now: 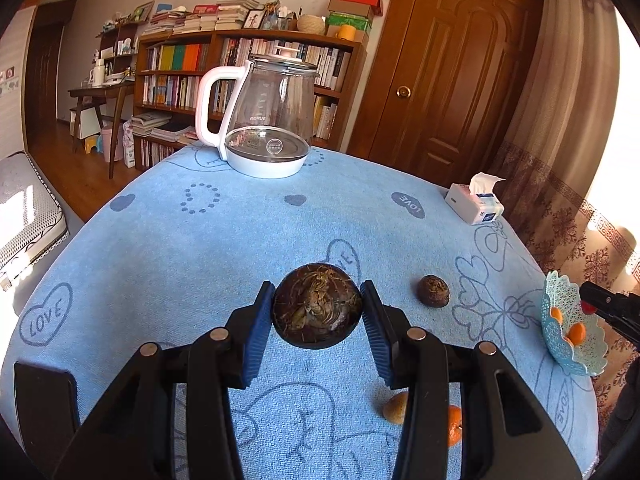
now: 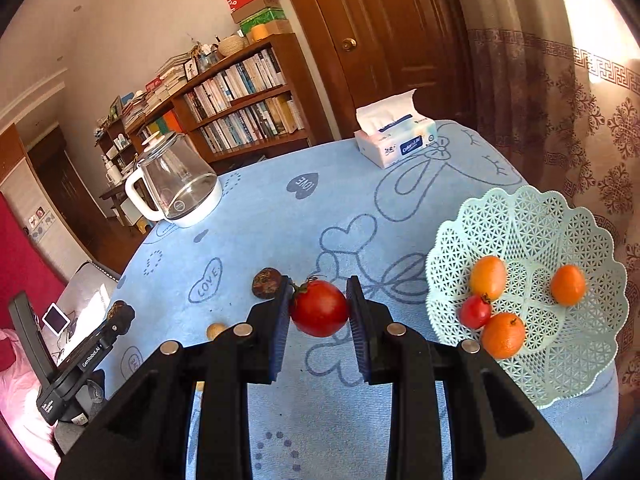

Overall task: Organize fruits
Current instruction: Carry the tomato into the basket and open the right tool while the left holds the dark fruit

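Observation:
My left gripper [image 1: 318, 312] is shut on a large dark brown water chestnut [image 1: 318, 310], held above the blue cloth. A smaller water chestnut [image 1: 434, 290] lies to its right on the cloth. My right gripper [image 2: 319, 309] is shut on a red tomato [image 2: 320, 309], lifted over the table left of the pale green lattice basket [image 2: 560, 376]. Three orange fruits and a small red tomato [image 2: 475, 311] lie in the basket. The left gripper [image 2: 120, 314] shows at the left edge of the right wrist view.
A glass kettle [image 1: 264, 120] on a white base stands at the far side of the blue tablecloth [image 1: 200, 248]. A tissue pack [image 1: 474, 204] sits at the far right. A tan fruit [image 1: 396, 408] and an orange fruit [image 1: 454, 424] lie under the left gripper's right finger.

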`<state>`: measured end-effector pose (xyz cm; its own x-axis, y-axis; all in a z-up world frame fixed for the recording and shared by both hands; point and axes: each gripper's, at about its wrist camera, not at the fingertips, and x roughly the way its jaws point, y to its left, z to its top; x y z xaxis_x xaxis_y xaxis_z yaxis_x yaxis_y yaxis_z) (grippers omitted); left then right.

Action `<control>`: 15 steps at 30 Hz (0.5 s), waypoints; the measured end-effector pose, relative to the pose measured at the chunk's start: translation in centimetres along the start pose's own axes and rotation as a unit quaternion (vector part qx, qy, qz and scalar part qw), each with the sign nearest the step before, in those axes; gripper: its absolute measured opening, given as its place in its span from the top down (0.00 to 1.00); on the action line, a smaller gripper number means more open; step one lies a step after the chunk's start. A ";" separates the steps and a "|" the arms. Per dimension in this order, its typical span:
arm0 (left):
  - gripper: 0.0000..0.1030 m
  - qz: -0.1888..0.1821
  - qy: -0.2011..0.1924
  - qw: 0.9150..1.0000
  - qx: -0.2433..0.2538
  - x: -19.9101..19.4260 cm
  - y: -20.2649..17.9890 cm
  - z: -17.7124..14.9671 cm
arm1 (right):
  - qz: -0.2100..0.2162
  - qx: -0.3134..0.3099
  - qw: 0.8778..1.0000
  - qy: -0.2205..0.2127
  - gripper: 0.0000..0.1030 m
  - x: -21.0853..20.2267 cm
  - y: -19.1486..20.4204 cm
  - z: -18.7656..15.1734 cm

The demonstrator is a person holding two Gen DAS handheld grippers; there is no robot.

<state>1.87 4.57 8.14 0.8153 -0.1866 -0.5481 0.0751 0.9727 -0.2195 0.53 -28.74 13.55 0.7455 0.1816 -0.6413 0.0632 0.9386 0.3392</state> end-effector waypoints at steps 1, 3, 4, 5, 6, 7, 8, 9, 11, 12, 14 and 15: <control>0.57 0.001 0.000 1.000 0.000 0.0 0.0 0.0 | -0.008 0.009 1.000 -0.004 0.72 -0.4 -0.9 0.0; 0.57 0.002 -0.001 1.000 0.001 0.0 -0.1 -0.1 | -0.024 0.023 0.999 -0.010 0.72 -1.1 -2.8 0.0; 0.57 0.002 -0.001 1.000 0.002 0.0 -0.1 -0.1 | -0.032 0.030 0.999 -0.012 0.72 -1.4 -3.6 0.0; 0.57 0.003 -0.001 1.000 0.003 0.1 -0.2 -0.1 | -0.039 0.035 0.999 -0.014 0.72 -1.7 -4.4 -0.1; 0.57 0.003 0.000 1.000 0.004 0.1 -0.2 -0.2 | -0.046 0.041 0.998 -0.016 0.72 -2.1 -5.2 -0.2; 0.57 0.003 0.000 1.000 0.005 0.1 -0.3 -0.2 | -0.053 0.046 0.997 -0.017 0.72 -2.4 -5.9 -0.4; 0.57 0.004 0.000 1.000 0.006 0.1 -0.4 -0.3 | -0.060 0.052 0.997 -0.017 0.72 -2.6 -6.6 -0.5; 0.57 0.004 0.001 1.000 0.008 0.1 -0.4 -0.3 | -0.064 0.058 0.996 -0.017 0.72 -2.8 -7.3 -0.7; 0.57 0.005 0.002 1.000 0.011 0.2 -0.7 -0.4 | -0.073 0.066 0.995 -0.015 0.72 -3.0 -8.4 -1.1; 0.57 0.005 0.003 1.000 0.012 0.2 -0.7 -0.5 | -0.076 0.069 0.995 -0.014 0.72 -3.0 -8.8 -1.3; 0.57 0.007 0.006 1.000 0.015 0.2 -0.9 -0.6 | -0.080 0.074 0.994 -0.010 0.72 -2.9 -9.6 -1.8; 0.57 0.007 0.007 1.000 0.017 0.3 -1.1 -0.6 | -0.082 0.076 0.994 -0.007 0.72 -2.6 -9.8 -2.0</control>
<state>1.64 3.40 7.71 0.8083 -0.1743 -0.5623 0.0828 0.9793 -0.1845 -3.39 -37.85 10.54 0.7267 0.0249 -0.6865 0.2832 0.8997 0.3323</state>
